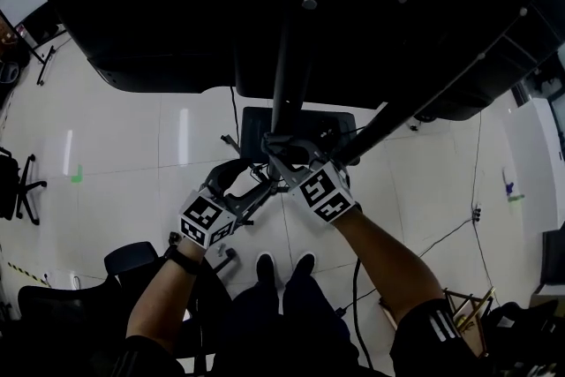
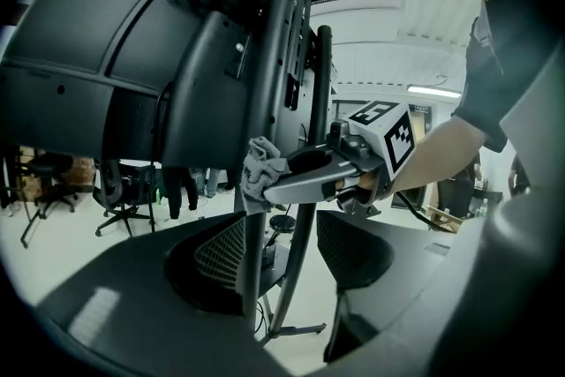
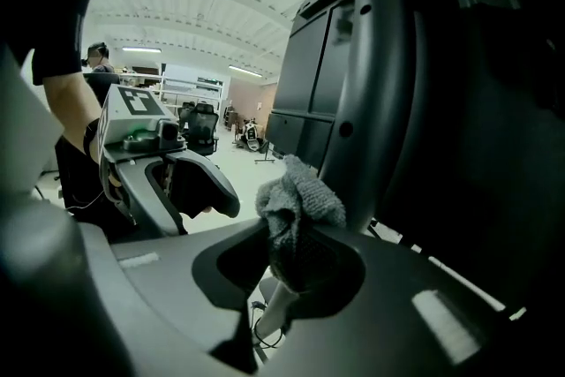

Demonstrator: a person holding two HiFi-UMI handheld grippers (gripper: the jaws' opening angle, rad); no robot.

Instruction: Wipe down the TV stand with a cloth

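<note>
On the TV stand's upright (image 2: pixel 272 75): grey cloth (image 3: pixel 300 200) pressed to it, below the screen (image 1: pixel 177 4).
Right gripper (image 3: pixel 296 253): 2 jaws closed tight on the cloth, so it can rub the upright.
Left gripper (image 2: pixel 282 253): jaws apart, empty, the upright between them, likely to steady it.

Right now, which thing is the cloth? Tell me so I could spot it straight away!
Find the big black TV, then follow its dark stand pole down. The cloth is the small crumpled grey rag pinched in the right gripper, against that pole. It's the only soft, fuzzy thing among hard black parts.
</note>
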